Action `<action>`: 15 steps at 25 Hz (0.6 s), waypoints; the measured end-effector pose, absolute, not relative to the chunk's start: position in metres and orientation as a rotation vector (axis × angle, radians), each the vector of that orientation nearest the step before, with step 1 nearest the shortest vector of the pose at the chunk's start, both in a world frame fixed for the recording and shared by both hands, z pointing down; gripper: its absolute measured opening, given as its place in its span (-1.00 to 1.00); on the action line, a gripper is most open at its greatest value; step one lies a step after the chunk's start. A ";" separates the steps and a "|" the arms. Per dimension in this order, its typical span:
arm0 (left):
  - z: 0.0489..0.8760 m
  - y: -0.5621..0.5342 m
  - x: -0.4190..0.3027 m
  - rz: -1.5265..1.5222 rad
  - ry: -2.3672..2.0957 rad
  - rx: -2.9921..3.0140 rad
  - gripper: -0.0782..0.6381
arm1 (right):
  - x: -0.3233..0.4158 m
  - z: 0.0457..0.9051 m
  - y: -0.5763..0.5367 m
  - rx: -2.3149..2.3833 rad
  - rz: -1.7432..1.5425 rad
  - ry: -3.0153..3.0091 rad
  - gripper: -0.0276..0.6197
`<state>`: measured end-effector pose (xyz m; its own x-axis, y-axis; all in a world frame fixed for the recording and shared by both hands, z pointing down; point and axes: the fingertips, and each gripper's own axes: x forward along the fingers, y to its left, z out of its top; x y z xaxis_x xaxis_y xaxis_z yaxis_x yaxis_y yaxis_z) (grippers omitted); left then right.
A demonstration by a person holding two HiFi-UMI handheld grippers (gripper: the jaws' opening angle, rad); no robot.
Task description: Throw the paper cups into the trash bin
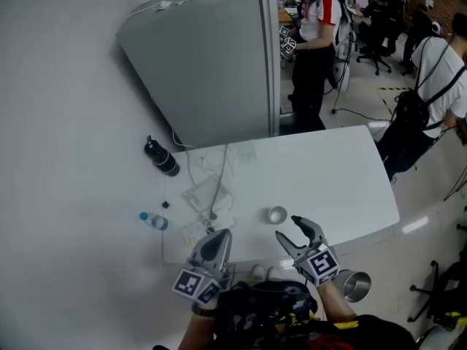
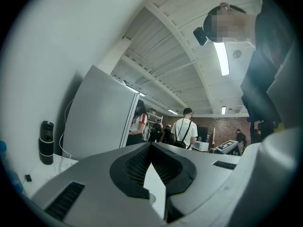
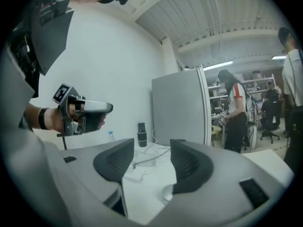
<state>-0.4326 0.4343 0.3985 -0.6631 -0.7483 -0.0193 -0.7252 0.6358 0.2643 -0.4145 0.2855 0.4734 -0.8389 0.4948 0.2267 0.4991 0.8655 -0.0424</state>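
Observation:
A white paper cup (image 1: 277,214) stands upright on the white table (image 1: 343,173), just beyond my right gripper (image 1: 287,227). That gripper is open with nothing between its jaws. In the right gripper view (image 3: 152,143) the cup (image 3: 166,193) peeks out low beside the right jaw. My left gripper (image 1: 221,233) hovers over the table's near edge, left of the cup, jaws shut and empty. In its own view (image 2: 151,144) the tips meet. A metal trash bin (image 1: 355,285) stands on the floor off the table's near right corner.
A black bottle (image 1: 162,157), a water bottle (image 1: 153,220) and loose cables with papers (image 1: 208,192) lie at the table's left. A grey cabinet (image 1: 211,57) stands behind. People stand at the back right. Two small white round things (image 1: 265,272) sit by the near edge.

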 end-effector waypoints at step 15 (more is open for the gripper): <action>0.406 0.462 -0.440 -0.355 -2.823 1.126 -0.77 | -0.434 0.656 0.260 -0.573 -0.103 -2.548 0.30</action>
<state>-0.4396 0.4622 0.4065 -0.7264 -0.6872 -0.0104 -0.6683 0.7027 0.2439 -0.4337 0.2600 0.6559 -0.7740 0.3785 0.5076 0.4182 0.9075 -0.0389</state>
